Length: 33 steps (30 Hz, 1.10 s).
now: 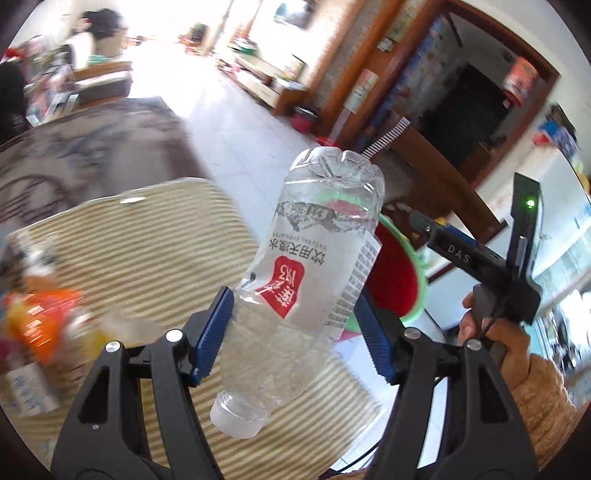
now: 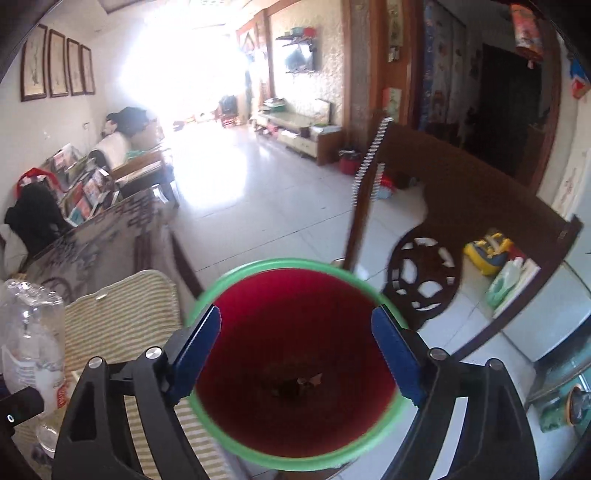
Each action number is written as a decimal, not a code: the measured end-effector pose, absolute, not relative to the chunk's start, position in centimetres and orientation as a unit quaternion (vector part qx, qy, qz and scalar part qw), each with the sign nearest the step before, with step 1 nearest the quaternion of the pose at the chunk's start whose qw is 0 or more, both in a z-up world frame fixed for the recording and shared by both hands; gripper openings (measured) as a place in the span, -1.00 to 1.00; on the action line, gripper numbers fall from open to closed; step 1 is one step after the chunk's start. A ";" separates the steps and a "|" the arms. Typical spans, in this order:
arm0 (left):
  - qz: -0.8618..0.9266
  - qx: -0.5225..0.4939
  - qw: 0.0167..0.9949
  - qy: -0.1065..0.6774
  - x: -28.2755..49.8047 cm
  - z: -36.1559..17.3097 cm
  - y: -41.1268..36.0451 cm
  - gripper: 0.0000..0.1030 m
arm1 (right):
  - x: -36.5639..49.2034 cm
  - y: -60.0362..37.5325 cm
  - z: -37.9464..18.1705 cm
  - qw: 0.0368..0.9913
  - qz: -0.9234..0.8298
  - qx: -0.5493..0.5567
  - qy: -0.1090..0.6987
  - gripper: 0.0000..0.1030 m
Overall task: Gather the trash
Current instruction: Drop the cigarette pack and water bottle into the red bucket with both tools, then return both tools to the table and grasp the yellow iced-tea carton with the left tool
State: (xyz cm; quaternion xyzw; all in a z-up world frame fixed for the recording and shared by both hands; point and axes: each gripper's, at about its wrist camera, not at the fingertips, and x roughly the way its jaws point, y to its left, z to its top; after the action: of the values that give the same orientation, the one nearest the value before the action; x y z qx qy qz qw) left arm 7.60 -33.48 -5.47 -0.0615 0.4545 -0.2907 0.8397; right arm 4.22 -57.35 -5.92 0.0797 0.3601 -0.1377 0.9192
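Left gripper (image 1: 295,328): blue ribbed pads closed against the sides of a clear plastic bottle (image 1: 314,280); jaws about half spread, the bottle body filling the gap
Bottle: empty, crumpled, held upside down and tilted; white cap (image 1: 236,419) at the low end toward the camera, base pointing up and away; red and white label with printed text reads inverted
Bottle position: in the air above the striped mat (image 1: 140,236), at its right edge, with the bin just behind it to the right
Right gripper (image 2: 295,350): jaws spread wide, nothing between the pads; red bin interior shows through the gap
Bin (image 2: 207,295): red bucket with a green rim, directly below the right gripper; small dark scraps (image 2: 299,384) lie at the bottom
Right hand (image 1: 491,332): seen from the left wrist view, wrapped round the black handle of the right gripper; knitted beige sleeve (image 1: 546,406) at the wrist
Remaining trash (image 1: 40,325): orange wrapper and other blurred items at the left side of the mat; kinds cannot be told
Table (image 2: 110,229): dark patterned top under the mat
Background: person (image 1: 92,33) far across the room, blurred; white tiled floor (image 2: 258,192) beyond the table
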 end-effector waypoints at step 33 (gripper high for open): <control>-0.105 -0.065 0.889 0.440 4.8 -6.1 -23.0 0.79 | 4.8 -50.3 -6.2 0.920 -0.040 0.067 0.383 0.62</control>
State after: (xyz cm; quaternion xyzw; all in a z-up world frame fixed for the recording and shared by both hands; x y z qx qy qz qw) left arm 4.81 -22.99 -6.12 -0.0655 0.4403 -0.1049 0.8893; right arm 4.79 -50.28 -6.16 0.0673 0.3830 -0.0396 0.9205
